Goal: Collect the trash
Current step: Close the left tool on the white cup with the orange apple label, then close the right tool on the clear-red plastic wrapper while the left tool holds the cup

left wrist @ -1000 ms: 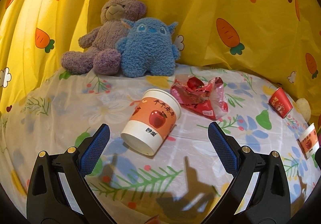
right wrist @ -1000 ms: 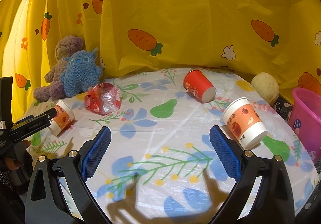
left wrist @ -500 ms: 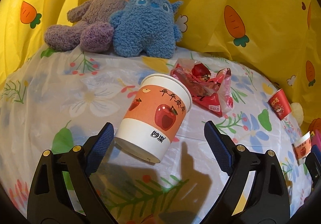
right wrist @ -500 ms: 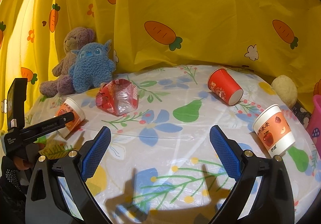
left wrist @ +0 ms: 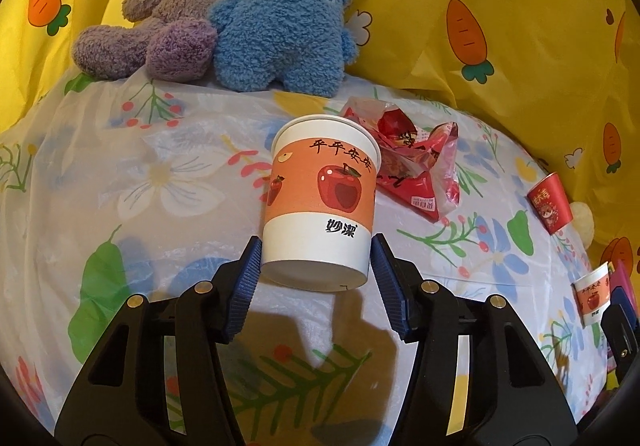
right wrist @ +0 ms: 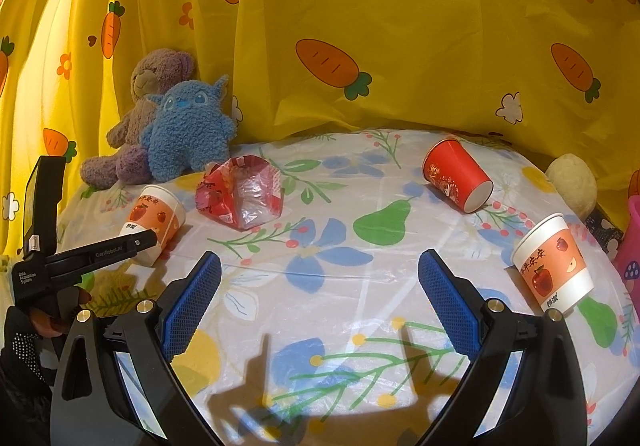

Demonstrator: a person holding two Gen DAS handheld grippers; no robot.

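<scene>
A: Jaws? The left gripper (left wrist: 316, 266) pinches the apple-print paper cup (left wrist: 320, 198) at its base; the right gripper (right wrist: 320, 302) gapes, holding nothing.

B: The cup lies on the tablecloth (left wrist: 120, 182), rim pointing away along the fingers, at the table's left end.

pink bin (right wrist: 633, 242) cut off at rt edge, cup (right wrist: 156, 220) base hidden

Open tablecloth (right wrist: 320, 286) ahead of right gripper (right wrist: 319, 300), no obstacles near. Red snack wrapper (left wrist: 416, 170) sits just behind the apple-print cup (left wrist: 320, 202); blue plush (left wrist: 280, 26) and purple teddy bear (left wrist: 176, 6) block far left, curtain (right wrist: 400, 26) closes the far edge.
</scene>
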